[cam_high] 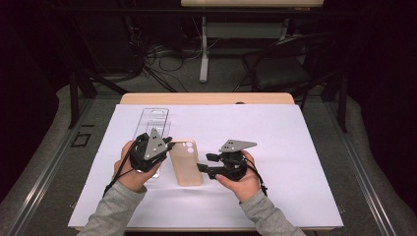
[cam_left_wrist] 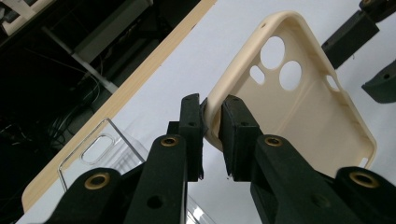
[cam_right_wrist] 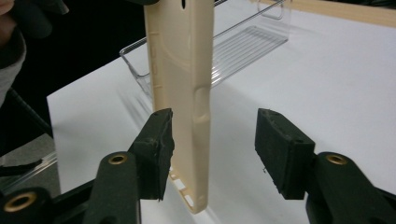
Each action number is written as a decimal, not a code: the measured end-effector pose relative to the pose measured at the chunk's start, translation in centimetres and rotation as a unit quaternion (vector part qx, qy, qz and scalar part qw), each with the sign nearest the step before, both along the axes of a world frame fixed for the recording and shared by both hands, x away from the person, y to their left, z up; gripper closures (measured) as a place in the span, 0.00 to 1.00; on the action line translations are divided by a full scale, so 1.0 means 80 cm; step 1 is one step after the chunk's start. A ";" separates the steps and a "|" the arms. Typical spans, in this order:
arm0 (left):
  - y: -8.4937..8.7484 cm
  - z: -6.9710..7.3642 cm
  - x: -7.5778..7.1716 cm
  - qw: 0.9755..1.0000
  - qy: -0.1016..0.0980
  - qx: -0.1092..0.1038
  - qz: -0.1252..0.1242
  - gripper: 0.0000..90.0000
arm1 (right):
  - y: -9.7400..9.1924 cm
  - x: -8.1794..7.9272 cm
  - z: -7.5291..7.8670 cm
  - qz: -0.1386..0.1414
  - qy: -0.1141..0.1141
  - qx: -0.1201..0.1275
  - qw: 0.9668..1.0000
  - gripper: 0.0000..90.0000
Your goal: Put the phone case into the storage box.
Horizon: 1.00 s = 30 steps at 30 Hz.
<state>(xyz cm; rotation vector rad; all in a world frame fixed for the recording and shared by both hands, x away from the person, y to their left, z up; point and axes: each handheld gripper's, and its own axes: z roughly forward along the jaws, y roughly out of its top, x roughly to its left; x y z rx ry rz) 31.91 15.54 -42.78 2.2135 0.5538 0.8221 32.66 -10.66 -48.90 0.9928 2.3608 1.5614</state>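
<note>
A clear plastic packaging tray (cam_high: pixel 153 119) is lying on a large white paper sheet (cam_high: pixel 275 147), which is being borne by a light wooden table (cam_high: pixel 206 98); a black chair (cam_high: pixel 282 69) is standing beyond.

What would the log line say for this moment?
left gripper: shut on beige soft phone case rim | right gripper: open around case edge | clear plastic tray: behind

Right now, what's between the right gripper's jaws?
The cream phone case, its edge standing in the gap; the right gripper is open, one pad beside it, per the right gripper view.
</note>
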 end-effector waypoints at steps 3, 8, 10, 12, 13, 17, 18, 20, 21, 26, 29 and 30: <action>0.001 0.000 0.000 1.000 -0.001 0.002 0.000 0.88 | -0.006 0.001 0.002 -0.006 -0.003 -0.004 1.000 0.52; 0.003 0.001 0.001 1.000 0.001 -0.004 0.000 0.88 | -0.016 0.002 0.007 -0.022 -0.023 -0.006 0.999 0.53; 0.004 0.001 0.002 1.000 0.001 -0.007 0.002 0.89 | -0.020 0.002 0.008 -0.024 -0.022 -0.008 0.999 0.54; 0.005 0.001 0.003 1.000 0.001 -0.008 0.003 0.89 | -0.025 0.002 0.009 -0.029 -0.019 -0.010 0.999 0.54; 0.006 0.001 0.003 1.000 0.002 -0.008 0.003 0.88 | -0.028 0.003 0.009 -0.030 -0.016 -0.010 0.999 0.53; 0.008 0.002 0.004 1.000 -0.002 -0.007 0.005 0.88 | -0.036 0.003 0.006 -0.041 -0.013 -0.018 0.999 0.49; 0.008 0.003 0.004 1.000 -0.001 -0.007 0.005 0.88 | -0.037 0.003 0.006 -0.042 -0.012 -0.019 0.999 0.48; 0.009 0.003 0.005 1.000 -0.002 -0.006 0.005 0.88 | -0.041 0.003 0.006 -0.047 -0.023 -0.026 0.998 0.48; 0.010 0.003 0.005 1.000 -0.002 -0.007 0.006 0.88 | -0.043 0.002 0.005 -0.049 -0.027 -0.024 0.998 0.47; 0.012 0.002 0.004 1.000 -0.006 -0.006 0.009 0.88 | -0.052 -0.001 0.002 -0.051 -0.036 -0.016 0.998 0.46; 0.013 0.003 0.004 1.000 -0.009 -0.004 0.009 0.88 | -0.060 -0.004 0.002 -0.057 -0.037 -0.019 0.997 0.44; 0.013 0.004 0.004 1.000 -0.012 -0.003 0.009 0.88 | -0.062 -0.005 0.001 -0.060 -0.037 -0.021 0.997 0.44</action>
